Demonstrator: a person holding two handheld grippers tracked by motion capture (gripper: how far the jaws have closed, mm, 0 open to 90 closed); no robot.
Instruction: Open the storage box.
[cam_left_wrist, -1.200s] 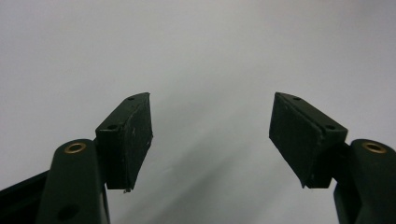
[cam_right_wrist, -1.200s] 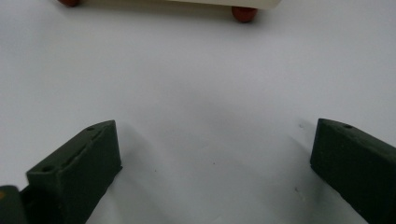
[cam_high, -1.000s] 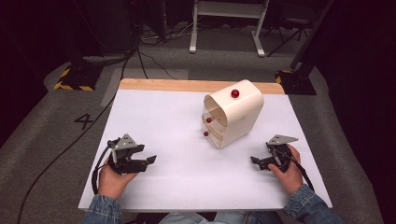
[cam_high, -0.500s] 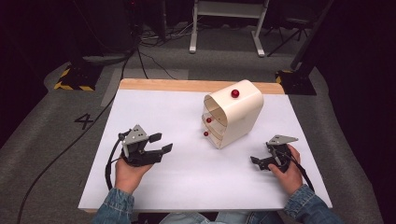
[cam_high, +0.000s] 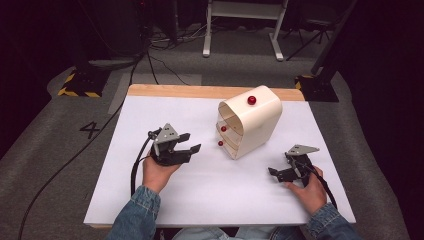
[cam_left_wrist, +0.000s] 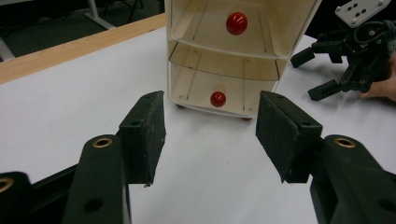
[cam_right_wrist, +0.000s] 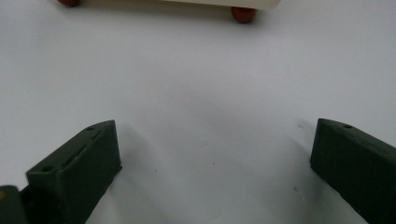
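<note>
The left gripper (cam_high: 189, 144) is held above the white surface in the person's left hand (cam_high: 159, 172); its jaws point toward the right side of the high view, and they have just been closing, yet a plain gap remains with nothing between the pads (cam_left_wrist: 144, 135); the left forearm, in a denim sleeve (cam_high: 137, 212), comes up from the bottom edge and angles slightly inward. The right gripper (cam_high: 278, 172) sits low by the surface in the right hand (cam_high: 307, 187); its jaws point left and stand wide apart, empty; its cable trails back over the right wrist.
</note>
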